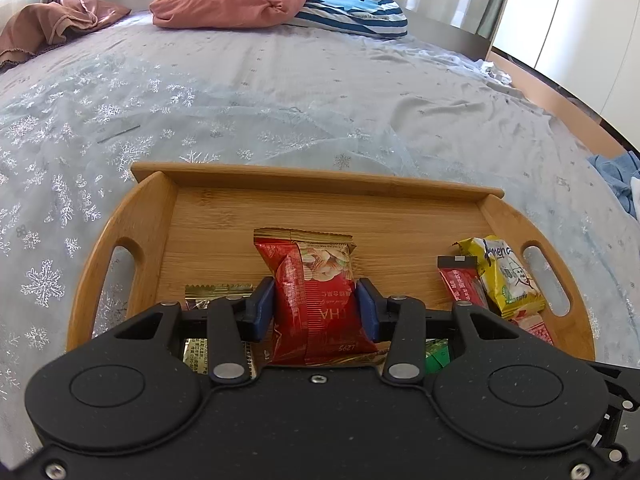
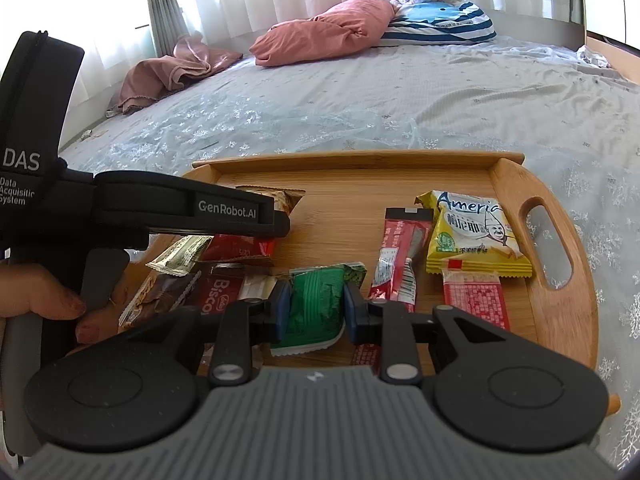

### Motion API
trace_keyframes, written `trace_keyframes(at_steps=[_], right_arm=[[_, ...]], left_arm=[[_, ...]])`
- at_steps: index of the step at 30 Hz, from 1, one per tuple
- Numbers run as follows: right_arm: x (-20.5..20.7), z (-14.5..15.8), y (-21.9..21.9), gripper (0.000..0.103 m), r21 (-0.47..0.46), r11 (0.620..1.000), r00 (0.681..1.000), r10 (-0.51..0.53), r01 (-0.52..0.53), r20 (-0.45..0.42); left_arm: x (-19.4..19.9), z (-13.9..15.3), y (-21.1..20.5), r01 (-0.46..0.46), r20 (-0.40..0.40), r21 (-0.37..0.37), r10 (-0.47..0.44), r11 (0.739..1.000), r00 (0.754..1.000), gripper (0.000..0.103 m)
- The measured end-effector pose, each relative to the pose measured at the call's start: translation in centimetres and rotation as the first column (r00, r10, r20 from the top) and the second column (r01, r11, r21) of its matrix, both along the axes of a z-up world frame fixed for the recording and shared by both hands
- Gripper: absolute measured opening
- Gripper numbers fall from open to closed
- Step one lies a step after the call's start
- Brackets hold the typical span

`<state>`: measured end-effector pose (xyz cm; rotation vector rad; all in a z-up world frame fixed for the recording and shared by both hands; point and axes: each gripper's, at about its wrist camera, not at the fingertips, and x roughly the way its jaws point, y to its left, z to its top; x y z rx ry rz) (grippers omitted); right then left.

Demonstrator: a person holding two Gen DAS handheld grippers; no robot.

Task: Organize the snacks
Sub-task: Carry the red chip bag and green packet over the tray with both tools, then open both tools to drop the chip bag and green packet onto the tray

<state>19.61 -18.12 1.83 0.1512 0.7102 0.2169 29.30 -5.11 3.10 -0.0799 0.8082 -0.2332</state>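
Observation:
A bamboo tray (image 1: pixel 224 208) (image 2: pixel 560 308) lies on the bed with several snack packets in it. My left gripper (image 1: pixel 316 306) is shut on a red nut packet (image 1: pixel 316 280), which it holds just above the tray floor. In the right wrist view my right gripper (image 2: pixel 314 310) is shut on a green packet (image 2: pixel 316 304) at the tray's near edge. A yellow packet (image 1: pixel 504 276) (image 2: pixel 472 232) and a red stick packet (image 1: pixel 462 280) (image 2: pixel 398 256) lie toward the tray's right. A red checked packet (image 2: pixel 476 300) lies before them. The left gripper's body (image 2: pixel 180 204) crosses the tray's left side.
A red biscuit packet (image 2: pixel 220 292), a brown wrapper (image 2: pixel 160 300) and a gold-edged packet (image 2: pixel 182 254) lie at the tray's left. A hand (image 2: pixel 40 300) holds the left gripper's handle. Pink pillows (image 1: pixel 232 0) and a striped cushion (image 1: pixel 352 12) sit at the bed's far end.

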Motion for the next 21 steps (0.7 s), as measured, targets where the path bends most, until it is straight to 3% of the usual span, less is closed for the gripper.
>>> trace_keyframes(at_steps=[2,5,7,9,13,21], right_arm=[[0.0,0.0,0.0,0.033,-0.003,1.0,1.0,0.001,-0.001,0.0],[0.0,0.0,0.1,0.045,-0.001,1.0,1.0,0.001,-0.001,-0.005],[0.0,0.1,0.1,0.046,-0.002,1.0,1.0,0.004,-0.004,-0.001],[-0.1,0.3,0.1,0.055,0.0,1.0,1.0,0.01,-0.01,0.003],[-0.5,0.8,-0.1,0.059,0.008,1.0,1.0,0.016,-0.016,0.019],[-2.1,2.1,-0.4,0.064,0.001,0.999,0.998,0.032,-0.032,0.053]], left_arm=[[0.0,0.0,0.0,0.002,0.0,0.004,-0.002,1.0,1.0,0.042],[-0.2,0.1,-0.1,0.003,-0.002,0.012,-0.003,1.0,1.0,0.043],[-0.3,0.2,0.0,0.003,-0.002,0.014,-0.003,1.0,1.0,0.044],[-0.5,0.4,0.1,0.003,0.001,0.01,-0.003,1.0,1.0,0.051],[-1.4,1.3,0.4,-0.003,0.016,0.02,0.002,1.0,1.0,0.07],[-4.6,3.4,0.6,0.021,0.049,0.022,-0.022,1.0,0.999,0.081]])
